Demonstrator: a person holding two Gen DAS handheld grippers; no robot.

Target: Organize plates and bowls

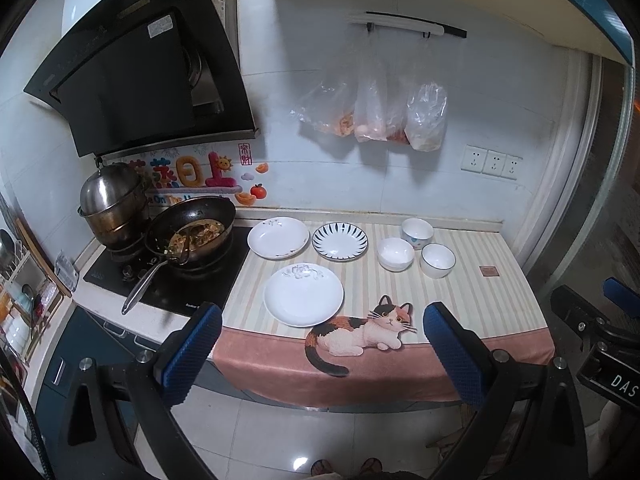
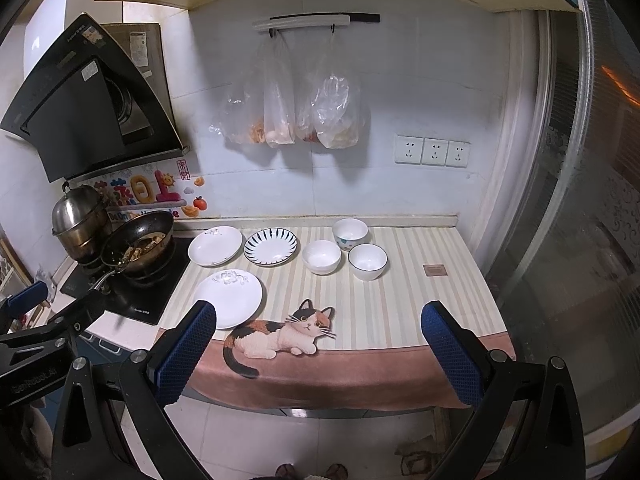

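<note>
On the striped counter mat (image 1: 460,304) lie a flat white plate (image 1: 304,300) at the front, a deep white plate (image 1: 278,237) and a blue-striped plate (image 1: 340,241) behind it. To the right stand three white bowls: a patterned one (image 1: 417,232), a plain one (image 1: 395,254) and a dark-rimmed one (image 1: 438,260). The same dishes show in the right wrist view: flat plate (image 2: 229,297), deep plate (image 2: 215,245), striped plate (image 2: 271,247), bowls (image 2: 350,233), (image 2: 321,256), (image 2: 367,261). My left gripper (image 1: 322,322) and right gripper (image 2: 318,320) are open, empty, held back from the counter's front edge.
A black stove (image 1: 168,280) at the left holds a wok of food (image 1: 192,232) with a long handle and a steel steamer pot (image 1: 112,204). A range hood (image 1: 140,76) hangs above. Plastic bags (image 1: 376,112) hang on the wall. A small brown square (image 1: 488,271) lies at the mat's right.
</note>
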